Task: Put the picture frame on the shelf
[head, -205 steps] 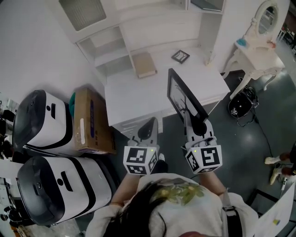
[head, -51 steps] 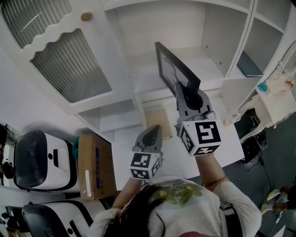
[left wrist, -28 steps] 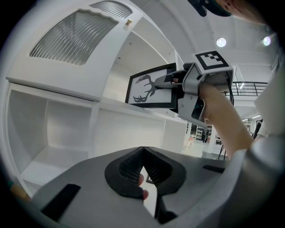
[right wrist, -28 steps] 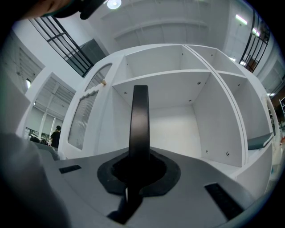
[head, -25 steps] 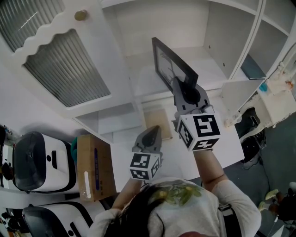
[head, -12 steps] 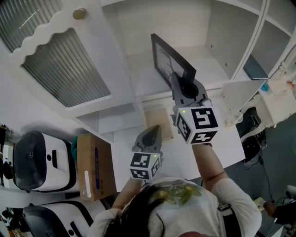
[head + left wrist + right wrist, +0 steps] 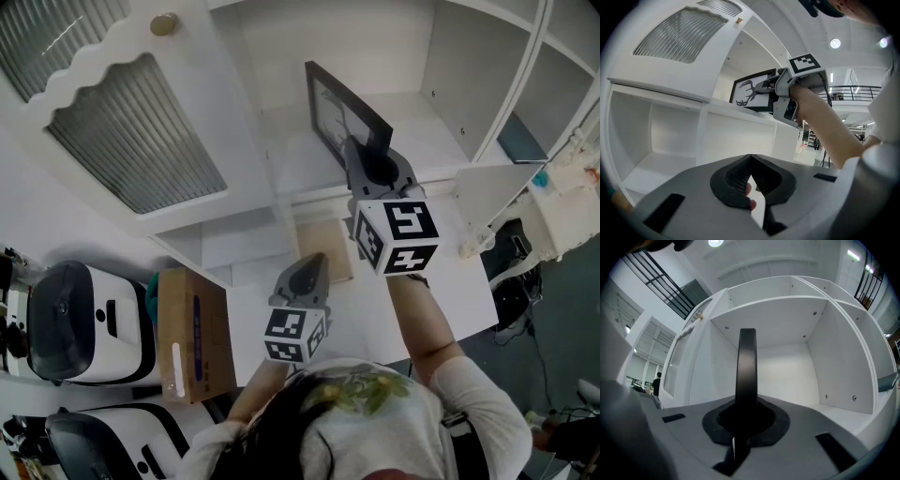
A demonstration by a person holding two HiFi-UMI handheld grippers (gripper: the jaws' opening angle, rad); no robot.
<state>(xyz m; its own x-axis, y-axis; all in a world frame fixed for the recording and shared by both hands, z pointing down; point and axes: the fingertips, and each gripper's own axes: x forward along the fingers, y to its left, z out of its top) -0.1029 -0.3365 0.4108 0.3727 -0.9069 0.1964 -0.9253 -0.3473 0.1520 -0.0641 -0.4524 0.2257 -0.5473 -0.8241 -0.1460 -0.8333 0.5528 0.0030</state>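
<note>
The picture frame point(image 7: 339, 111) is black, with an antler drawing point(image 7: 751, 92) on its face. My right gripper point(image 7: 364, 167) is shut on its lower edge and holds it upright, raised in front of the open white shelf compartment point(image 7: 412, 127). In the right gripper view the frame point(image 7: 746, 363) stands edge-on between the jaws of the right gripper point(image 7: 744, 420), with the compartment's back wall behind it. My left gripper point(image 7: 304, 270) hangs lower, over the desk, shut with nothing in it point(image 7: 750, 161).
A cabinet door with ribbed glass point(image 7: 131, 122) stands left of the compartment. Below lie a white desk point(image 7: 450, 300) with a tan board point(image 7: 323, 248), a cardboard box point(image 7: 192, 333) and white-and-black machines point(image 7: 75, 323). A dark flat item point(image 7: 520, 141) sits in the right compartment.
My right gripper has carried the frame slightly up and forward toward the shelf compartment. The left gripper has stayed where it was.
</note>
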